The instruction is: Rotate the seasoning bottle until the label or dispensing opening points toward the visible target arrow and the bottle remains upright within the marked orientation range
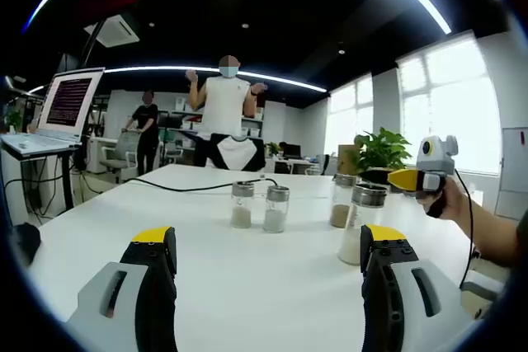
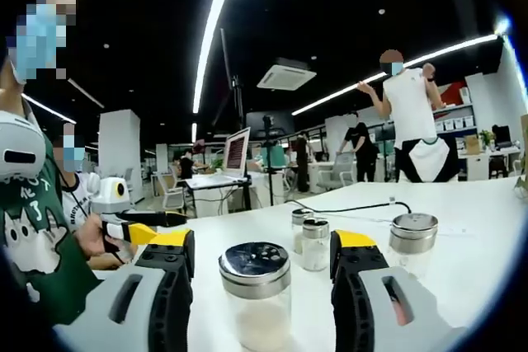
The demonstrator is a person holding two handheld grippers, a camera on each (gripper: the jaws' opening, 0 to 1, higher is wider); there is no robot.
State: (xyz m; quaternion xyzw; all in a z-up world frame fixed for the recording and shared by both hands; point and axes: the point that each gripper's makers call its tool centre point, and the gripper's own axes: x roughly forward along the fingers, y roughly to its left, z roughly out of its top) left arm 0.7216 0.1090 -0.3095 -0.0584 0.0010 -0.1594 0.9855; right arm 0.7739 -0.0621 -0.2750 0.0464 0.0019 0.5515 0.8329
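Note:
Four glass seasoning bottles with metal caps stand upright on the white table (image 1: 206, 245). In the left gripper view, two small ones (image 1: 242, 205) (image 1: 275, 208) stand mid-table and two larger ones (image 1: 342, 201) (image 1: 363, 233) to the right. My left gripper (image 1: 270, 241) is open, short of the bottles, with nothing between its jaws. A hand holds my right gripper (image 1: 417, 177) at the far right. In the right gripper view, the nearest bottle (image 2: 254, 290), with white powder and a perforated lid, stands between the jaws of my open right gripper (image 2: 264, 243), with gaps on both sides.
A black cable (image 1: 190, 187) runs across the far side of the table. A laptop on a stand (image 1: 70, 105) is at the left and a plant (image 1: 381, 150) at the right. People stand behind the table. A person in a green shirt (image 2: 37, 237) holds the left gripper (image 2: 140, 228).

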